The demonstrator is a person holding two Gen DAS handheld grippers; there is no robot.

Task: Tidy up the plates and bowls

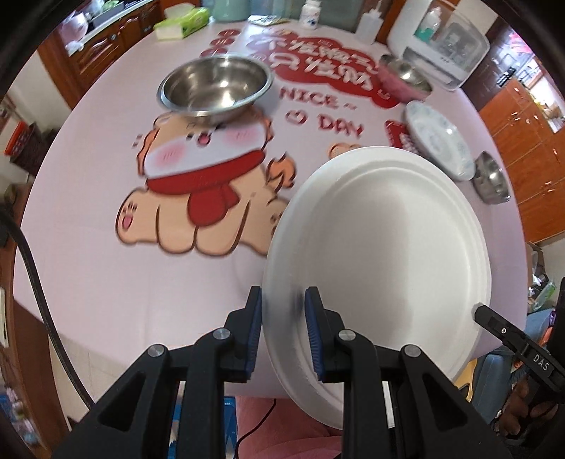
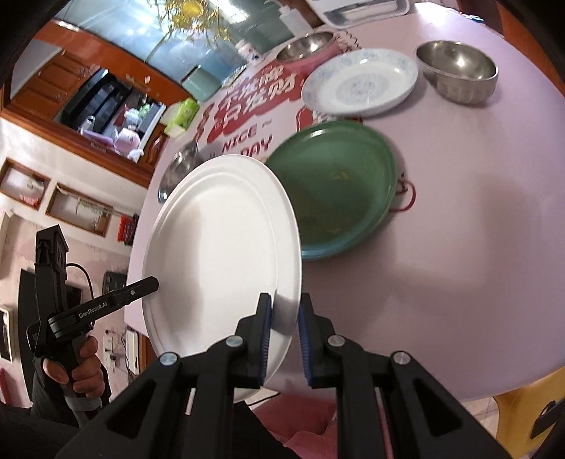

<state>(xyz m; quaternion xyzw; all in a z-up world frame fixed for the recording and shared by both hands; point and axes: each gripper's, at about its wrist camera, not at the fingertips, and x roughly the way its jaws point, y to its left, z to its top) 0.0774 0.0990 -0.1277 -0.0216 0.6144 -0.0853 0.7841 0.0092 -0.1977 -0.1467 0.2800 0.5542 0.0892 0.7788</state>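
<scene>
A large white plate (image 1: 381, 254) (image 2: 219, 247) hangs tilted above the near edge of the pink table (image 1: 106, 282), carried by both grippers. My left gripper (image 1: 282, 310) is shut on the plate's left rim. On the opposite rim my right gripper (image 2: 284, 317) is shut. A green plate (image 2: 335, 187) lies on the table just beyond the white one. Farther back are a blue-patterned plate (image 1: 438, 141) (image 2: 360, 83), a small steel bowl (image 1: 491, 178) (image 2: 457, 70), a pink-sided steel bowl (image 1: 402, 77) (image 2: 305, 47) and a large steel bowl (image 1: 215, 84) (image 2: 176, 169).
A tissue box (image 1: 182, 23), a white bottle (image 1: 310, 14) and a white appliance (image 1: 445, 53) stand along the table's far edge. Wooden cabinets line the room beyond. A hand (image 2: 81, 367) grips the left tool's handle beside the table.
</scene>
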